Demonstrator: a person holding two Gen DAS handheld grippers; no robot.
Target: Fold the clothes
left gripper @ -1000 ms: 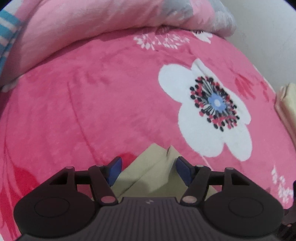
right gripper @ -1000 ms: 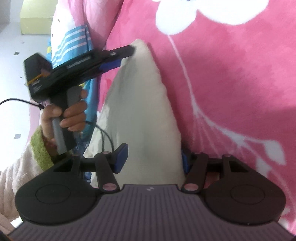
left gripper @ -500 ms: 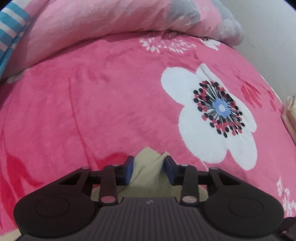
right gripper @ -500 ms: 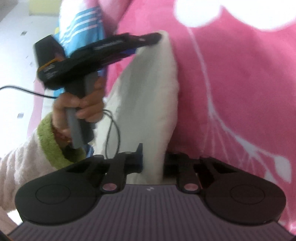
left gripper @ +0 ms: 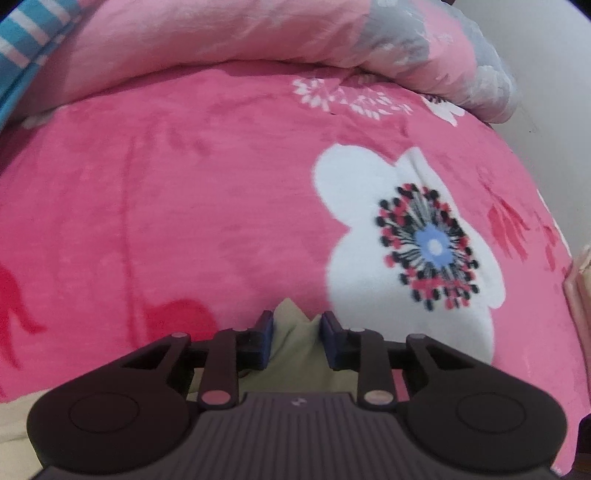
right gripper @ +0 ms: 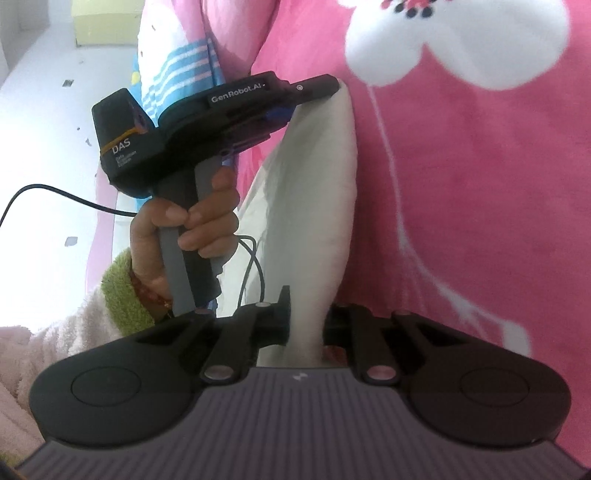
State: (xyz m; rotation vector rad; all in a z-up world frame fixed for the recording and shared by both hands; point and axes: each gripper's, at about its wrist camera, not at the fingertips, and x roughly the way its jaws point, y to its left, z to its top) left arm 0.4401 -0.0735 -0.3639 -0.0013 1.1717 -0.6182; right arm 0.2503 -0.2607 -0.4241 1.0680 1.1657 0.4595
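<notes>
A pale cream garment (right gripper: 317, 206) hangs stretched above the pink flowered blanket (right gripper: 480, 184). My right gripper (right gripper: 306, 325) is shut on its near edge. In the right wrist view, my left gripper (right gripper: 317, 88), held by a hand (right gripper: 199, 225), pinches the far corner of the cloth. Through the left wrist camera, my left gripper (left gripper: 296, 334) is shut on a bunched corner of the garment (left gripper: 295, 325), whose peak pokes up between the blue pads (left gripper: 265, 332). More of the cloth trails below at the lower left (left gripper: 14, 417).
A rolled pink and grey quilt (left gripper: 258, 33) lies along the far side of the blanket (left gripper: 184, 184). A blue striped cloth (right gripper: 181, 66) lies at the bed's edge, with white floor (right gripper: 48, 166) beyond. A pale folded item (left gripper: 583, 280) sits at the right edge.
Both grippers went from open around the garment's edges to shut on them. The cloth has been lifted and stretched between them above the blanket.
</notes>
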